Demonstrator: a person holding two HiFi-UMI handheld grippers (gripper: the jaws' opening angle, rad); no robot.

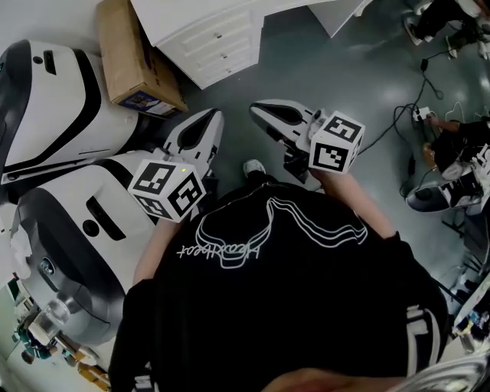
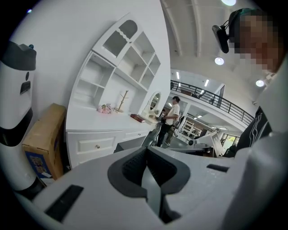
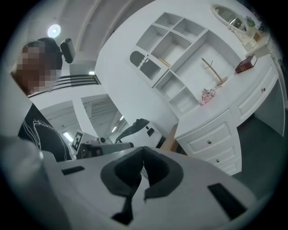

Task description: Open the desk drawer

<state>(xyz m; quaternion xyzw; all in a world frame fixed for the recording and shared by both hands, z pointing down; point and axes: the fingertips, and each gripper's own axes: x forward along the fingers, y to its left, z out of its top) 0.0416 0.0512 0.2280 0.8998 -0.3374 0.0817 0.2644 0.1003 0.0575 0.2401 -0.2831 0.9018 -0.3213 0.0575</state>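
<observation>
The white desk (image 1: 200, 23) stands at the top of the head view, with a stack of knobbed drawers (image 1: 218, 42) facing me, all closed. Both grippers are held in front of the person's chest, well short of the desk. My left gripper (image 1: 211, 118) is shut and holds nothing. My right gripper (image 1: 260, 109) is shut and holds nothing too. In the left gripper view the gripper (image 2: 146, 150) has a closed drawer (image 2: 96, 145) to its left. In the right gripper view the gripper (image 3: 143, 152) has the drawer stack (image 3: 211, 143) off to its right.
A cardboard box (image 1: 136, 57) stands against the desk's left side. Two large white and black machine bodies (image 1: 53, 107) fill the left of the head view. Cables (image 1: 409, 115) and a seated person's legs lie on the grey floor at right. A white hutch (image 2: 121, 67) tops the desk.
</observation>
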